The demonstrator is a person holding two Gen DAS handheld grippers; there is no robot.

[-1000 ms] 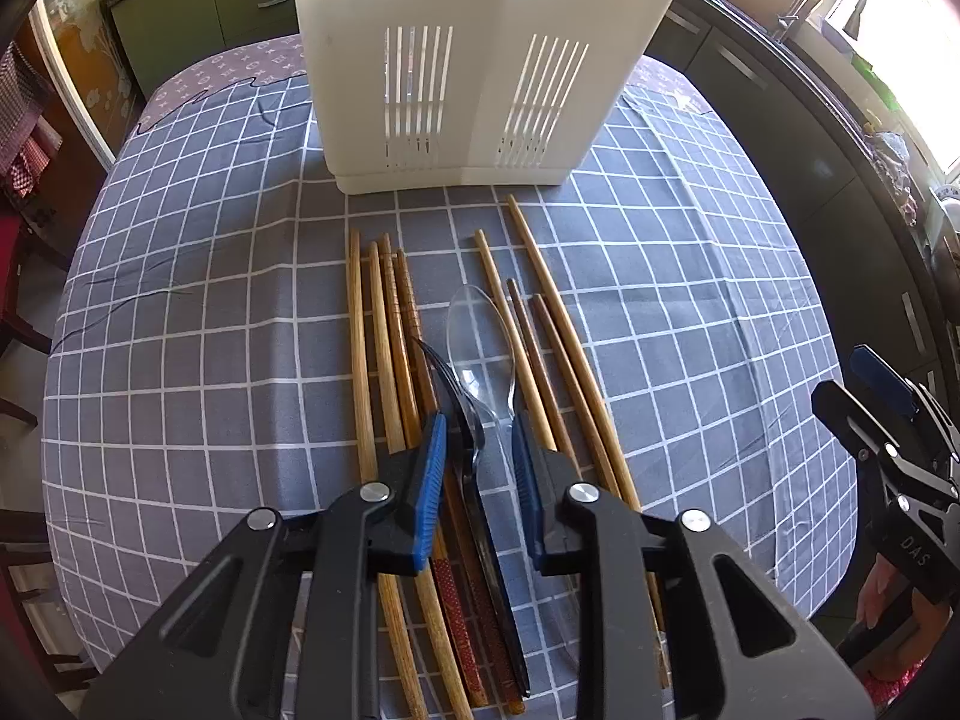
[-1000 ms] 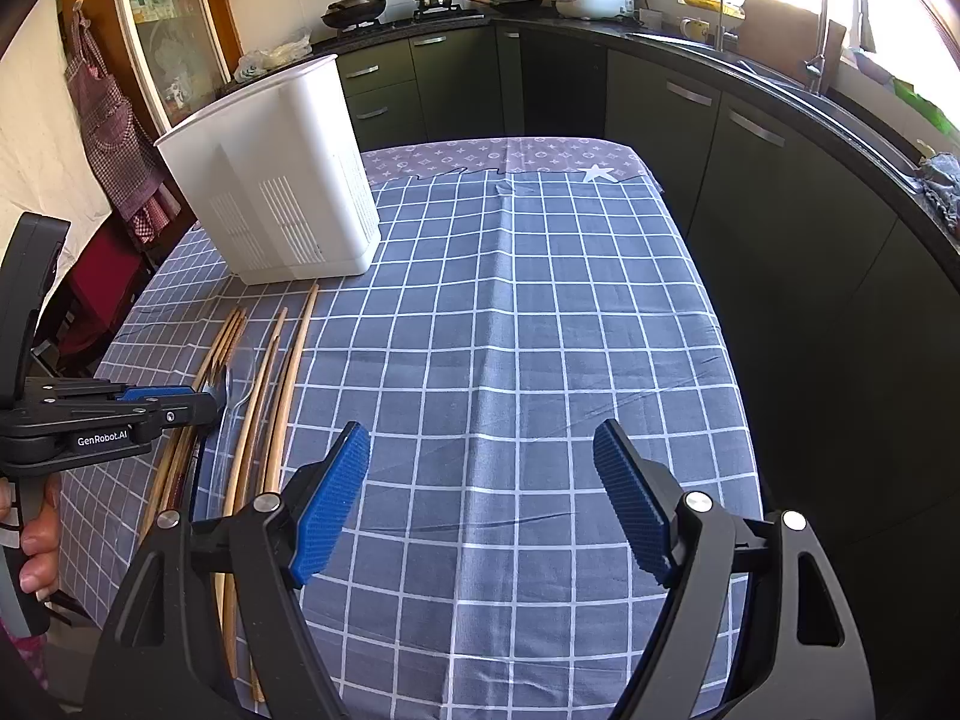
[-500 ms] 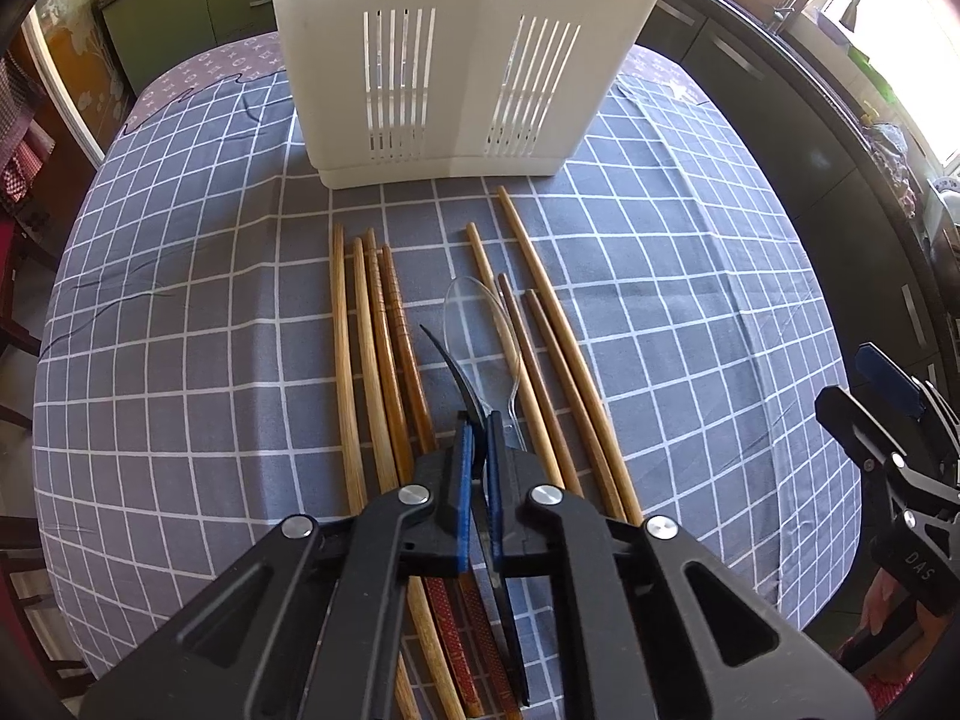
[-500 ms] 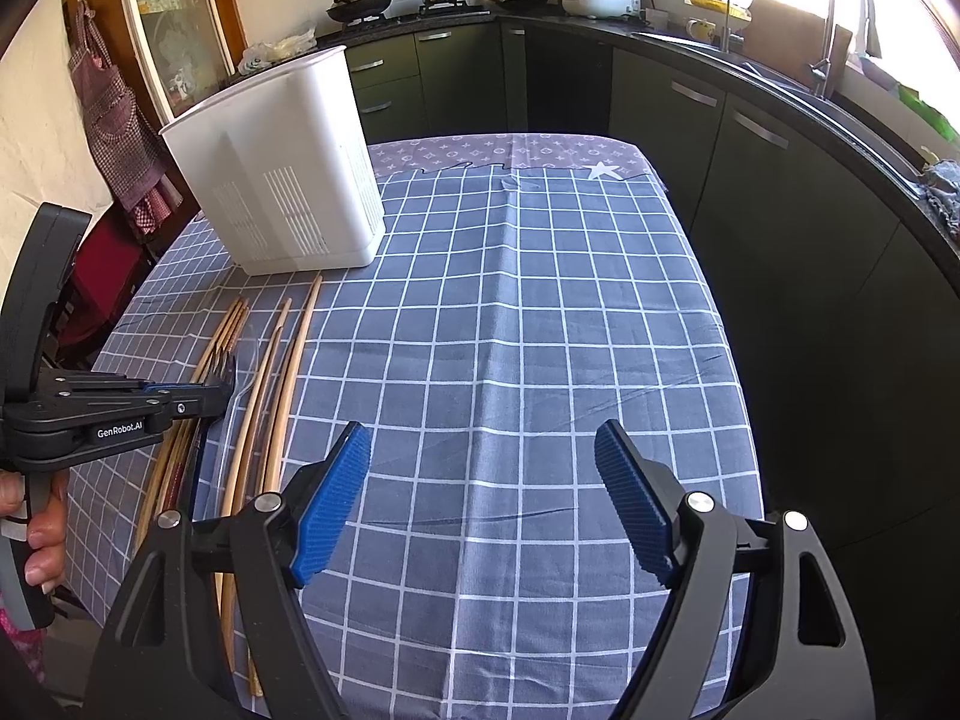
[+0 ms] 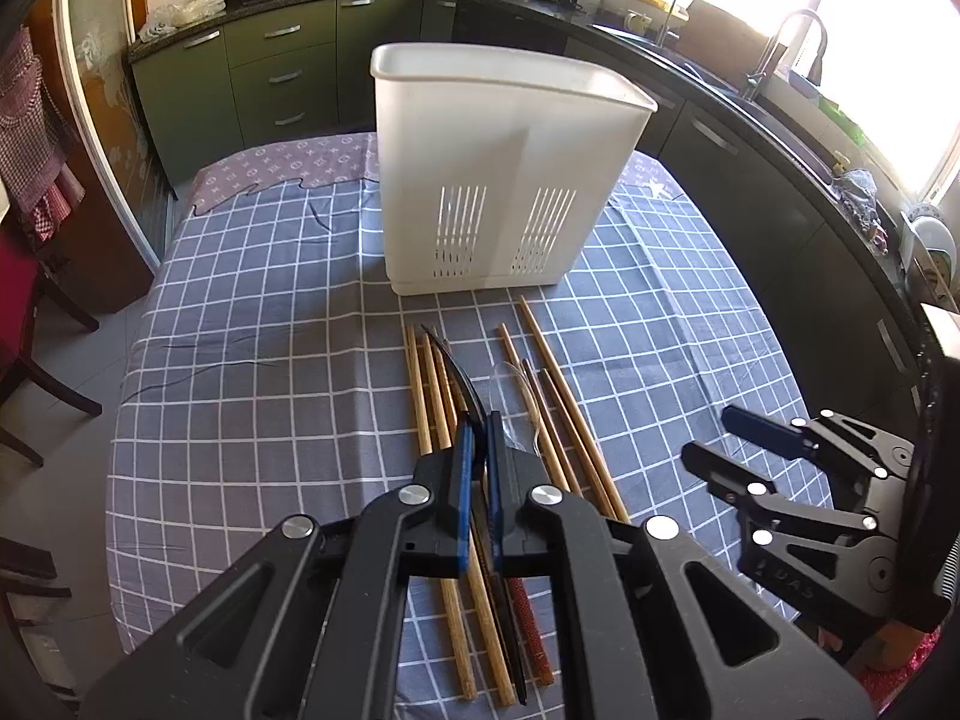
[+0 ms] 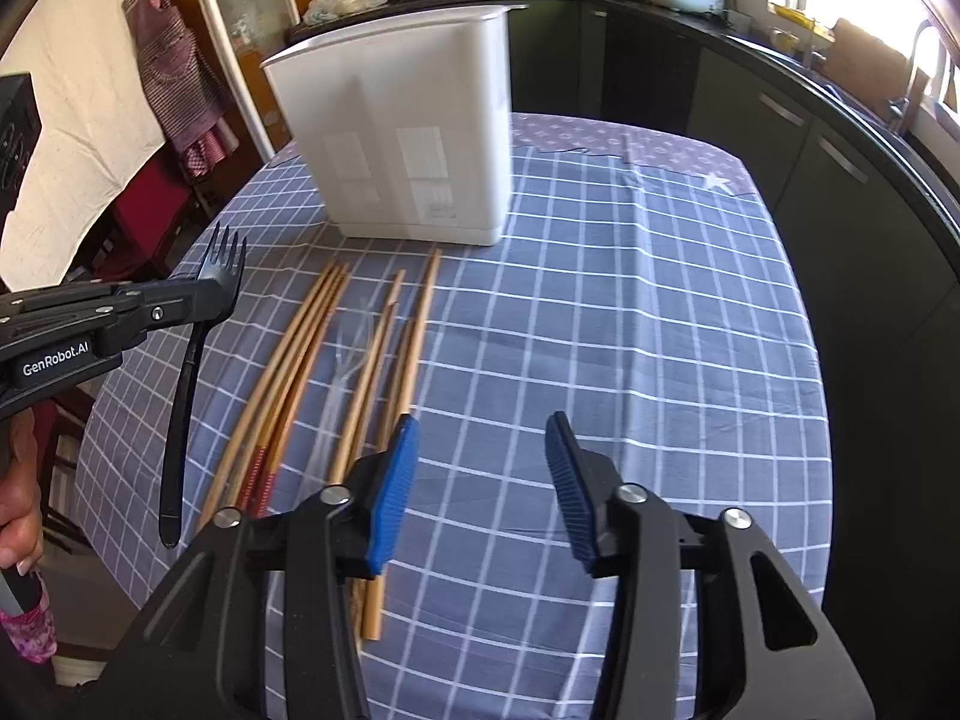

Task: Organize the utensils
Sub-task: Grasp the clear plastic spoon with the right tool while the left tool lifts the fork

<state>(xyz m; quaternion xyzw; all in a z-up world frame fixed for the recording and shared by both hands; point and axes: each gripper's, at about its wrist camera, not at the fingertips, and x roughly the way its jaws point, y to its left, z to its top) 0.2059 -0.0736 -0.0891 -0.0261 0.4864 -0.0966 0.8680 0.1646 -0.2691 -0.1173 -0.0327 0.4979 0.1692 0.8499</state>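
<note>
The black plastic fork (image 6: 191, 354) hangs clear of the table, its long axis close to upright: tines up and tipped slightly toward the white utensil holder (image 5: 504, 180), handle end hanging down toward the near table edge. The left gripper (image 5: 478, 468) is clamped on it just under the tines (in the left wrist view only a thin dark sliver of fork shows between the blue pads, which stand almost together). Seen from the right wrist camera, the fork sits at the far left, left of the row of utensils and above it.

Below and to the right of the fork, wooden chopsticks (image 5: 429, 414) lie flat in two loose bundles, all running lengthwise from the near edge toward the holder, their far tips just short of its base. A clear plastic spoon (image 5: 510, 396) lies between the bundles, hard to make out.

Further right, the right gripper (image 6: 480, 480) has its jaws spread wide with nothing between them, hovering over bare cloth beside the right-hand chopsticks.

The table wears a blue-grey tablecloth (image 6: 630, 312) with a white grid. Around it stand dark green kitchen cabinets (image 5: 270, 78), a stove with pots at the back, and a sink with a faucet (image 5: 792, 42) under a bright window on the right.
</note>
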